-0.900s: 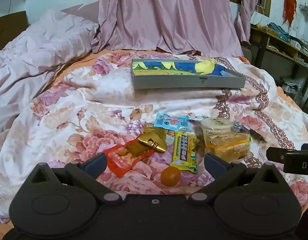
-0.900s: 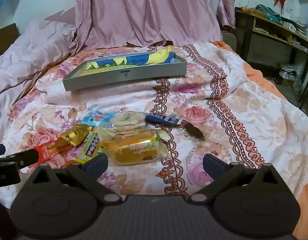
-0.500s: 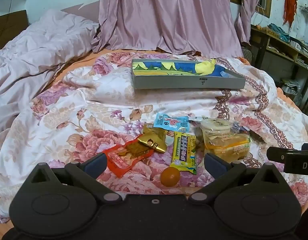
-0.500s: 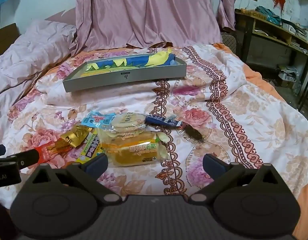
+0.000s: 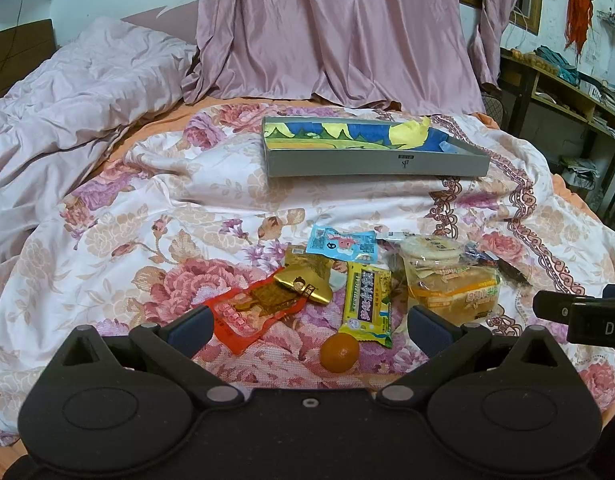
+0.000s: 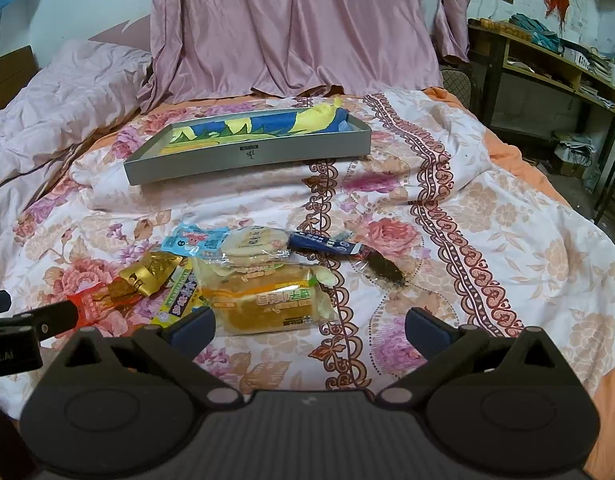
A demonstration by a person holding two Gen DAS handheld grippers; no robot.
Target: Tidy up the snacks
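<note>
- Big floral bedspread [image 5: 147, 216] fills both views, rumpled and soft, so every packet sits a little crooked on it
- Up the bed, well apart from the pile, lies the grey tray [image 5: 375, 162] with a blue and yellow lining; open and shallow, it looks like the place the snacks are meant to go, though that is my guess
- Right gripper [image 6: 309, 326] hovers low with jaws wide apart, nothing between them, the bread pack [image 6: 267, 300] just ahead of its left finger
- Left gripper [image 5: 309, 326] likewise spread and empty, hanging over the near edge of the pile
- Snacks cluster together: bread pack under a round cracker pack [image 6: 253, 242], yellow bar [image 5: 367, 304], red packet [image 5: 247, 316] overlapped by a gold wrapper [image 5: 303, 284], blue sachet [image 5: 341, 242]
- Small orange fruit [image 5: 339, 352] nearest the left gripper, lying loose
- Dark sachet [image 6: 327, 243] and a dark strip [image 6: 383, 270] sit right of the pile; the print is too small to read
- The tray's far wall and full contents are hidden by its front rim
</note>
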